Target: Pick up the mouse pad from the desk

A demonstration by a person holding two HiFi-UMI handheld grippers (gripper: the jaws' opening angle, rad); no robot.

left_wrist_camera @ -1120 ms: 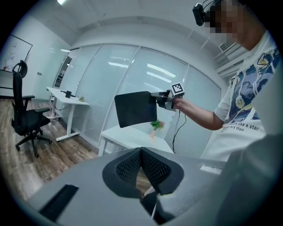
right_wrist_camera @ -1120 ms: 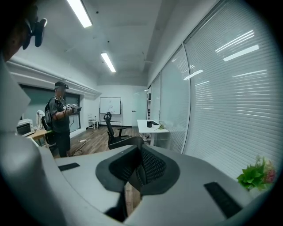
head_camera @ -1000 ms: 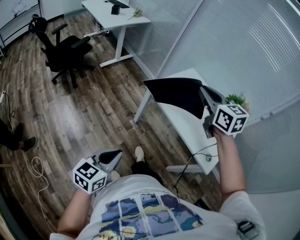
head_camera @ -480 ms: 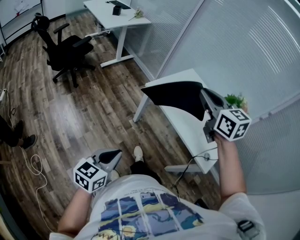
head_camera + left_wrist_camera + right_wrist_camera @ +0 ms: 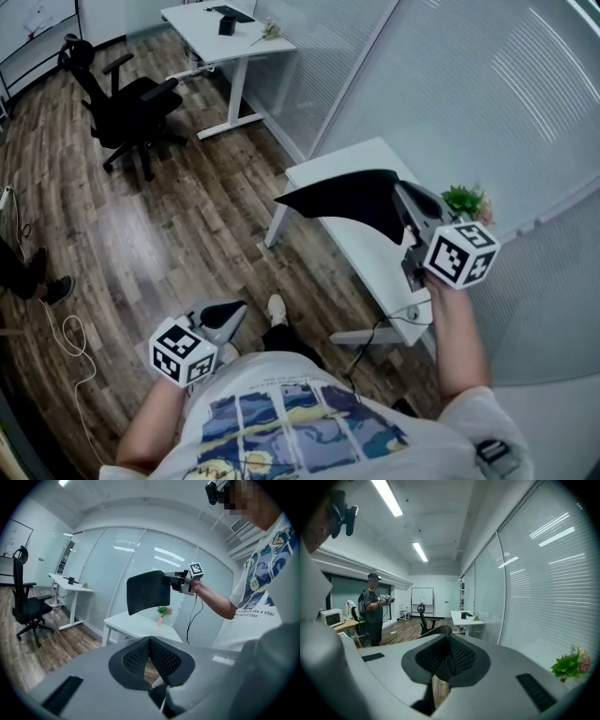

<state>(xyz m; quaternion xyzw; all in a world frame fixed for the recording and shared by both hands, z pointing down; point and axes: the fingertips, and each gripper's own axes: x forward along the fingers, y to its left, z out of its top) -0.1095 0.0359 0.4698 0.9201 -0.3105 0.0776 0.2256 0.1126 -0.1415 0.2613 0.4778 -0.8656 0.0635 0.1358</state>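
Note:
The black mouse pad [image 5: 347,202] hangs in the air above the white desk [image 5: 370,253], curved and clear of the top. My right gripper [image 5: 403,200] is shut on the pad's right edge. In the left gripper view the mouse pad [image 5: 147,592] stands upright, held by the right gripper [image 5: 177,579]. In the right gripper view the mouse pad [image 5: 439,631] shows edge-on as a thin dark strip between the pads. My left gripper [image 5: 225,314] is low by the person's body, shut and empty; in its own view the left gripper [image 5: 150,645] has its pads together.
A small potted plant [image 5: 464,199] stands at the desk's far edge by the glass wall. A cable [image 5: 384,323] hangs off the near end. A black office chair [image 5: 127,98] and a second white desk [image 5: 234,33] are across the wooden floor. Another person [image 5: 372,609] stands farther back.
My right gripper has carried the mouse pad a little to the left and slightly up over the desk. The left gripper has stayed where it was.

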